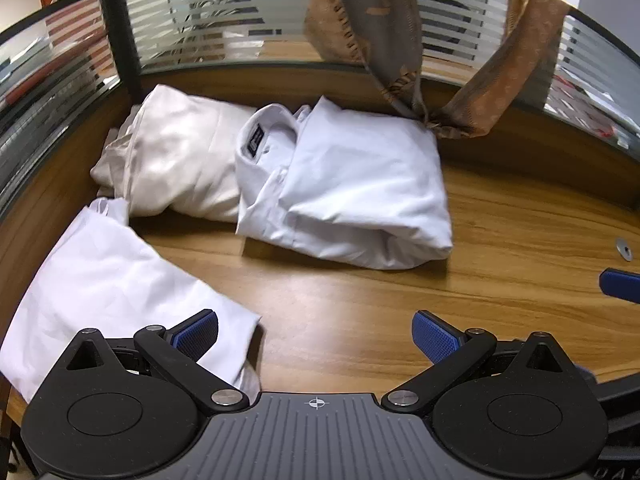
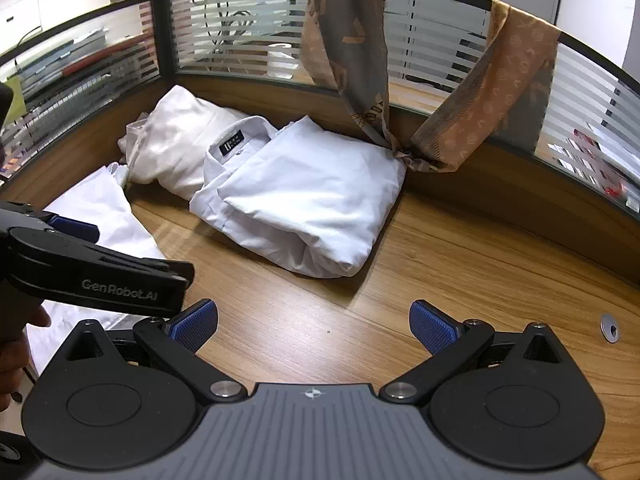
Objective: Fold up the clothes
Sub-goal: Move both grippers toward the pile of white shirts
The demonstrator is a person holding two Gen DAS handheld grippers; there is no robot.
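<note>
A folded white collared shirt (image 1: 352, 184) lies on the wooden desk (image 1: 500, 232), also in the right wrist view (image 2: 304, 204). Behind it to the left is a bundled cream garment (image 1: 176, 160) (image 2: 172, 140). A loose white garment (image 1: 108, 292) (image 2: 100, 208) lies at the near left. My left gripper (image 1: 315, 340) is open and empty, its left finger over the loose garment's edge. My right gripper (image 2: 313, 326) is open and empty above bare desk. The left gripper's body (image 2: 100, 272) shows at the left of the right wrist view.
A brown and grey patterned scarf (image 1: 372, 32) (image 2: 348, 52) hangs knotted over the glass partition (image 2: 240, 40) behind the folded shirt. A metal grommet (image 2: 609, 327) sits in the desk at the right. Partitions wall the desk's back and left sides.
</note>
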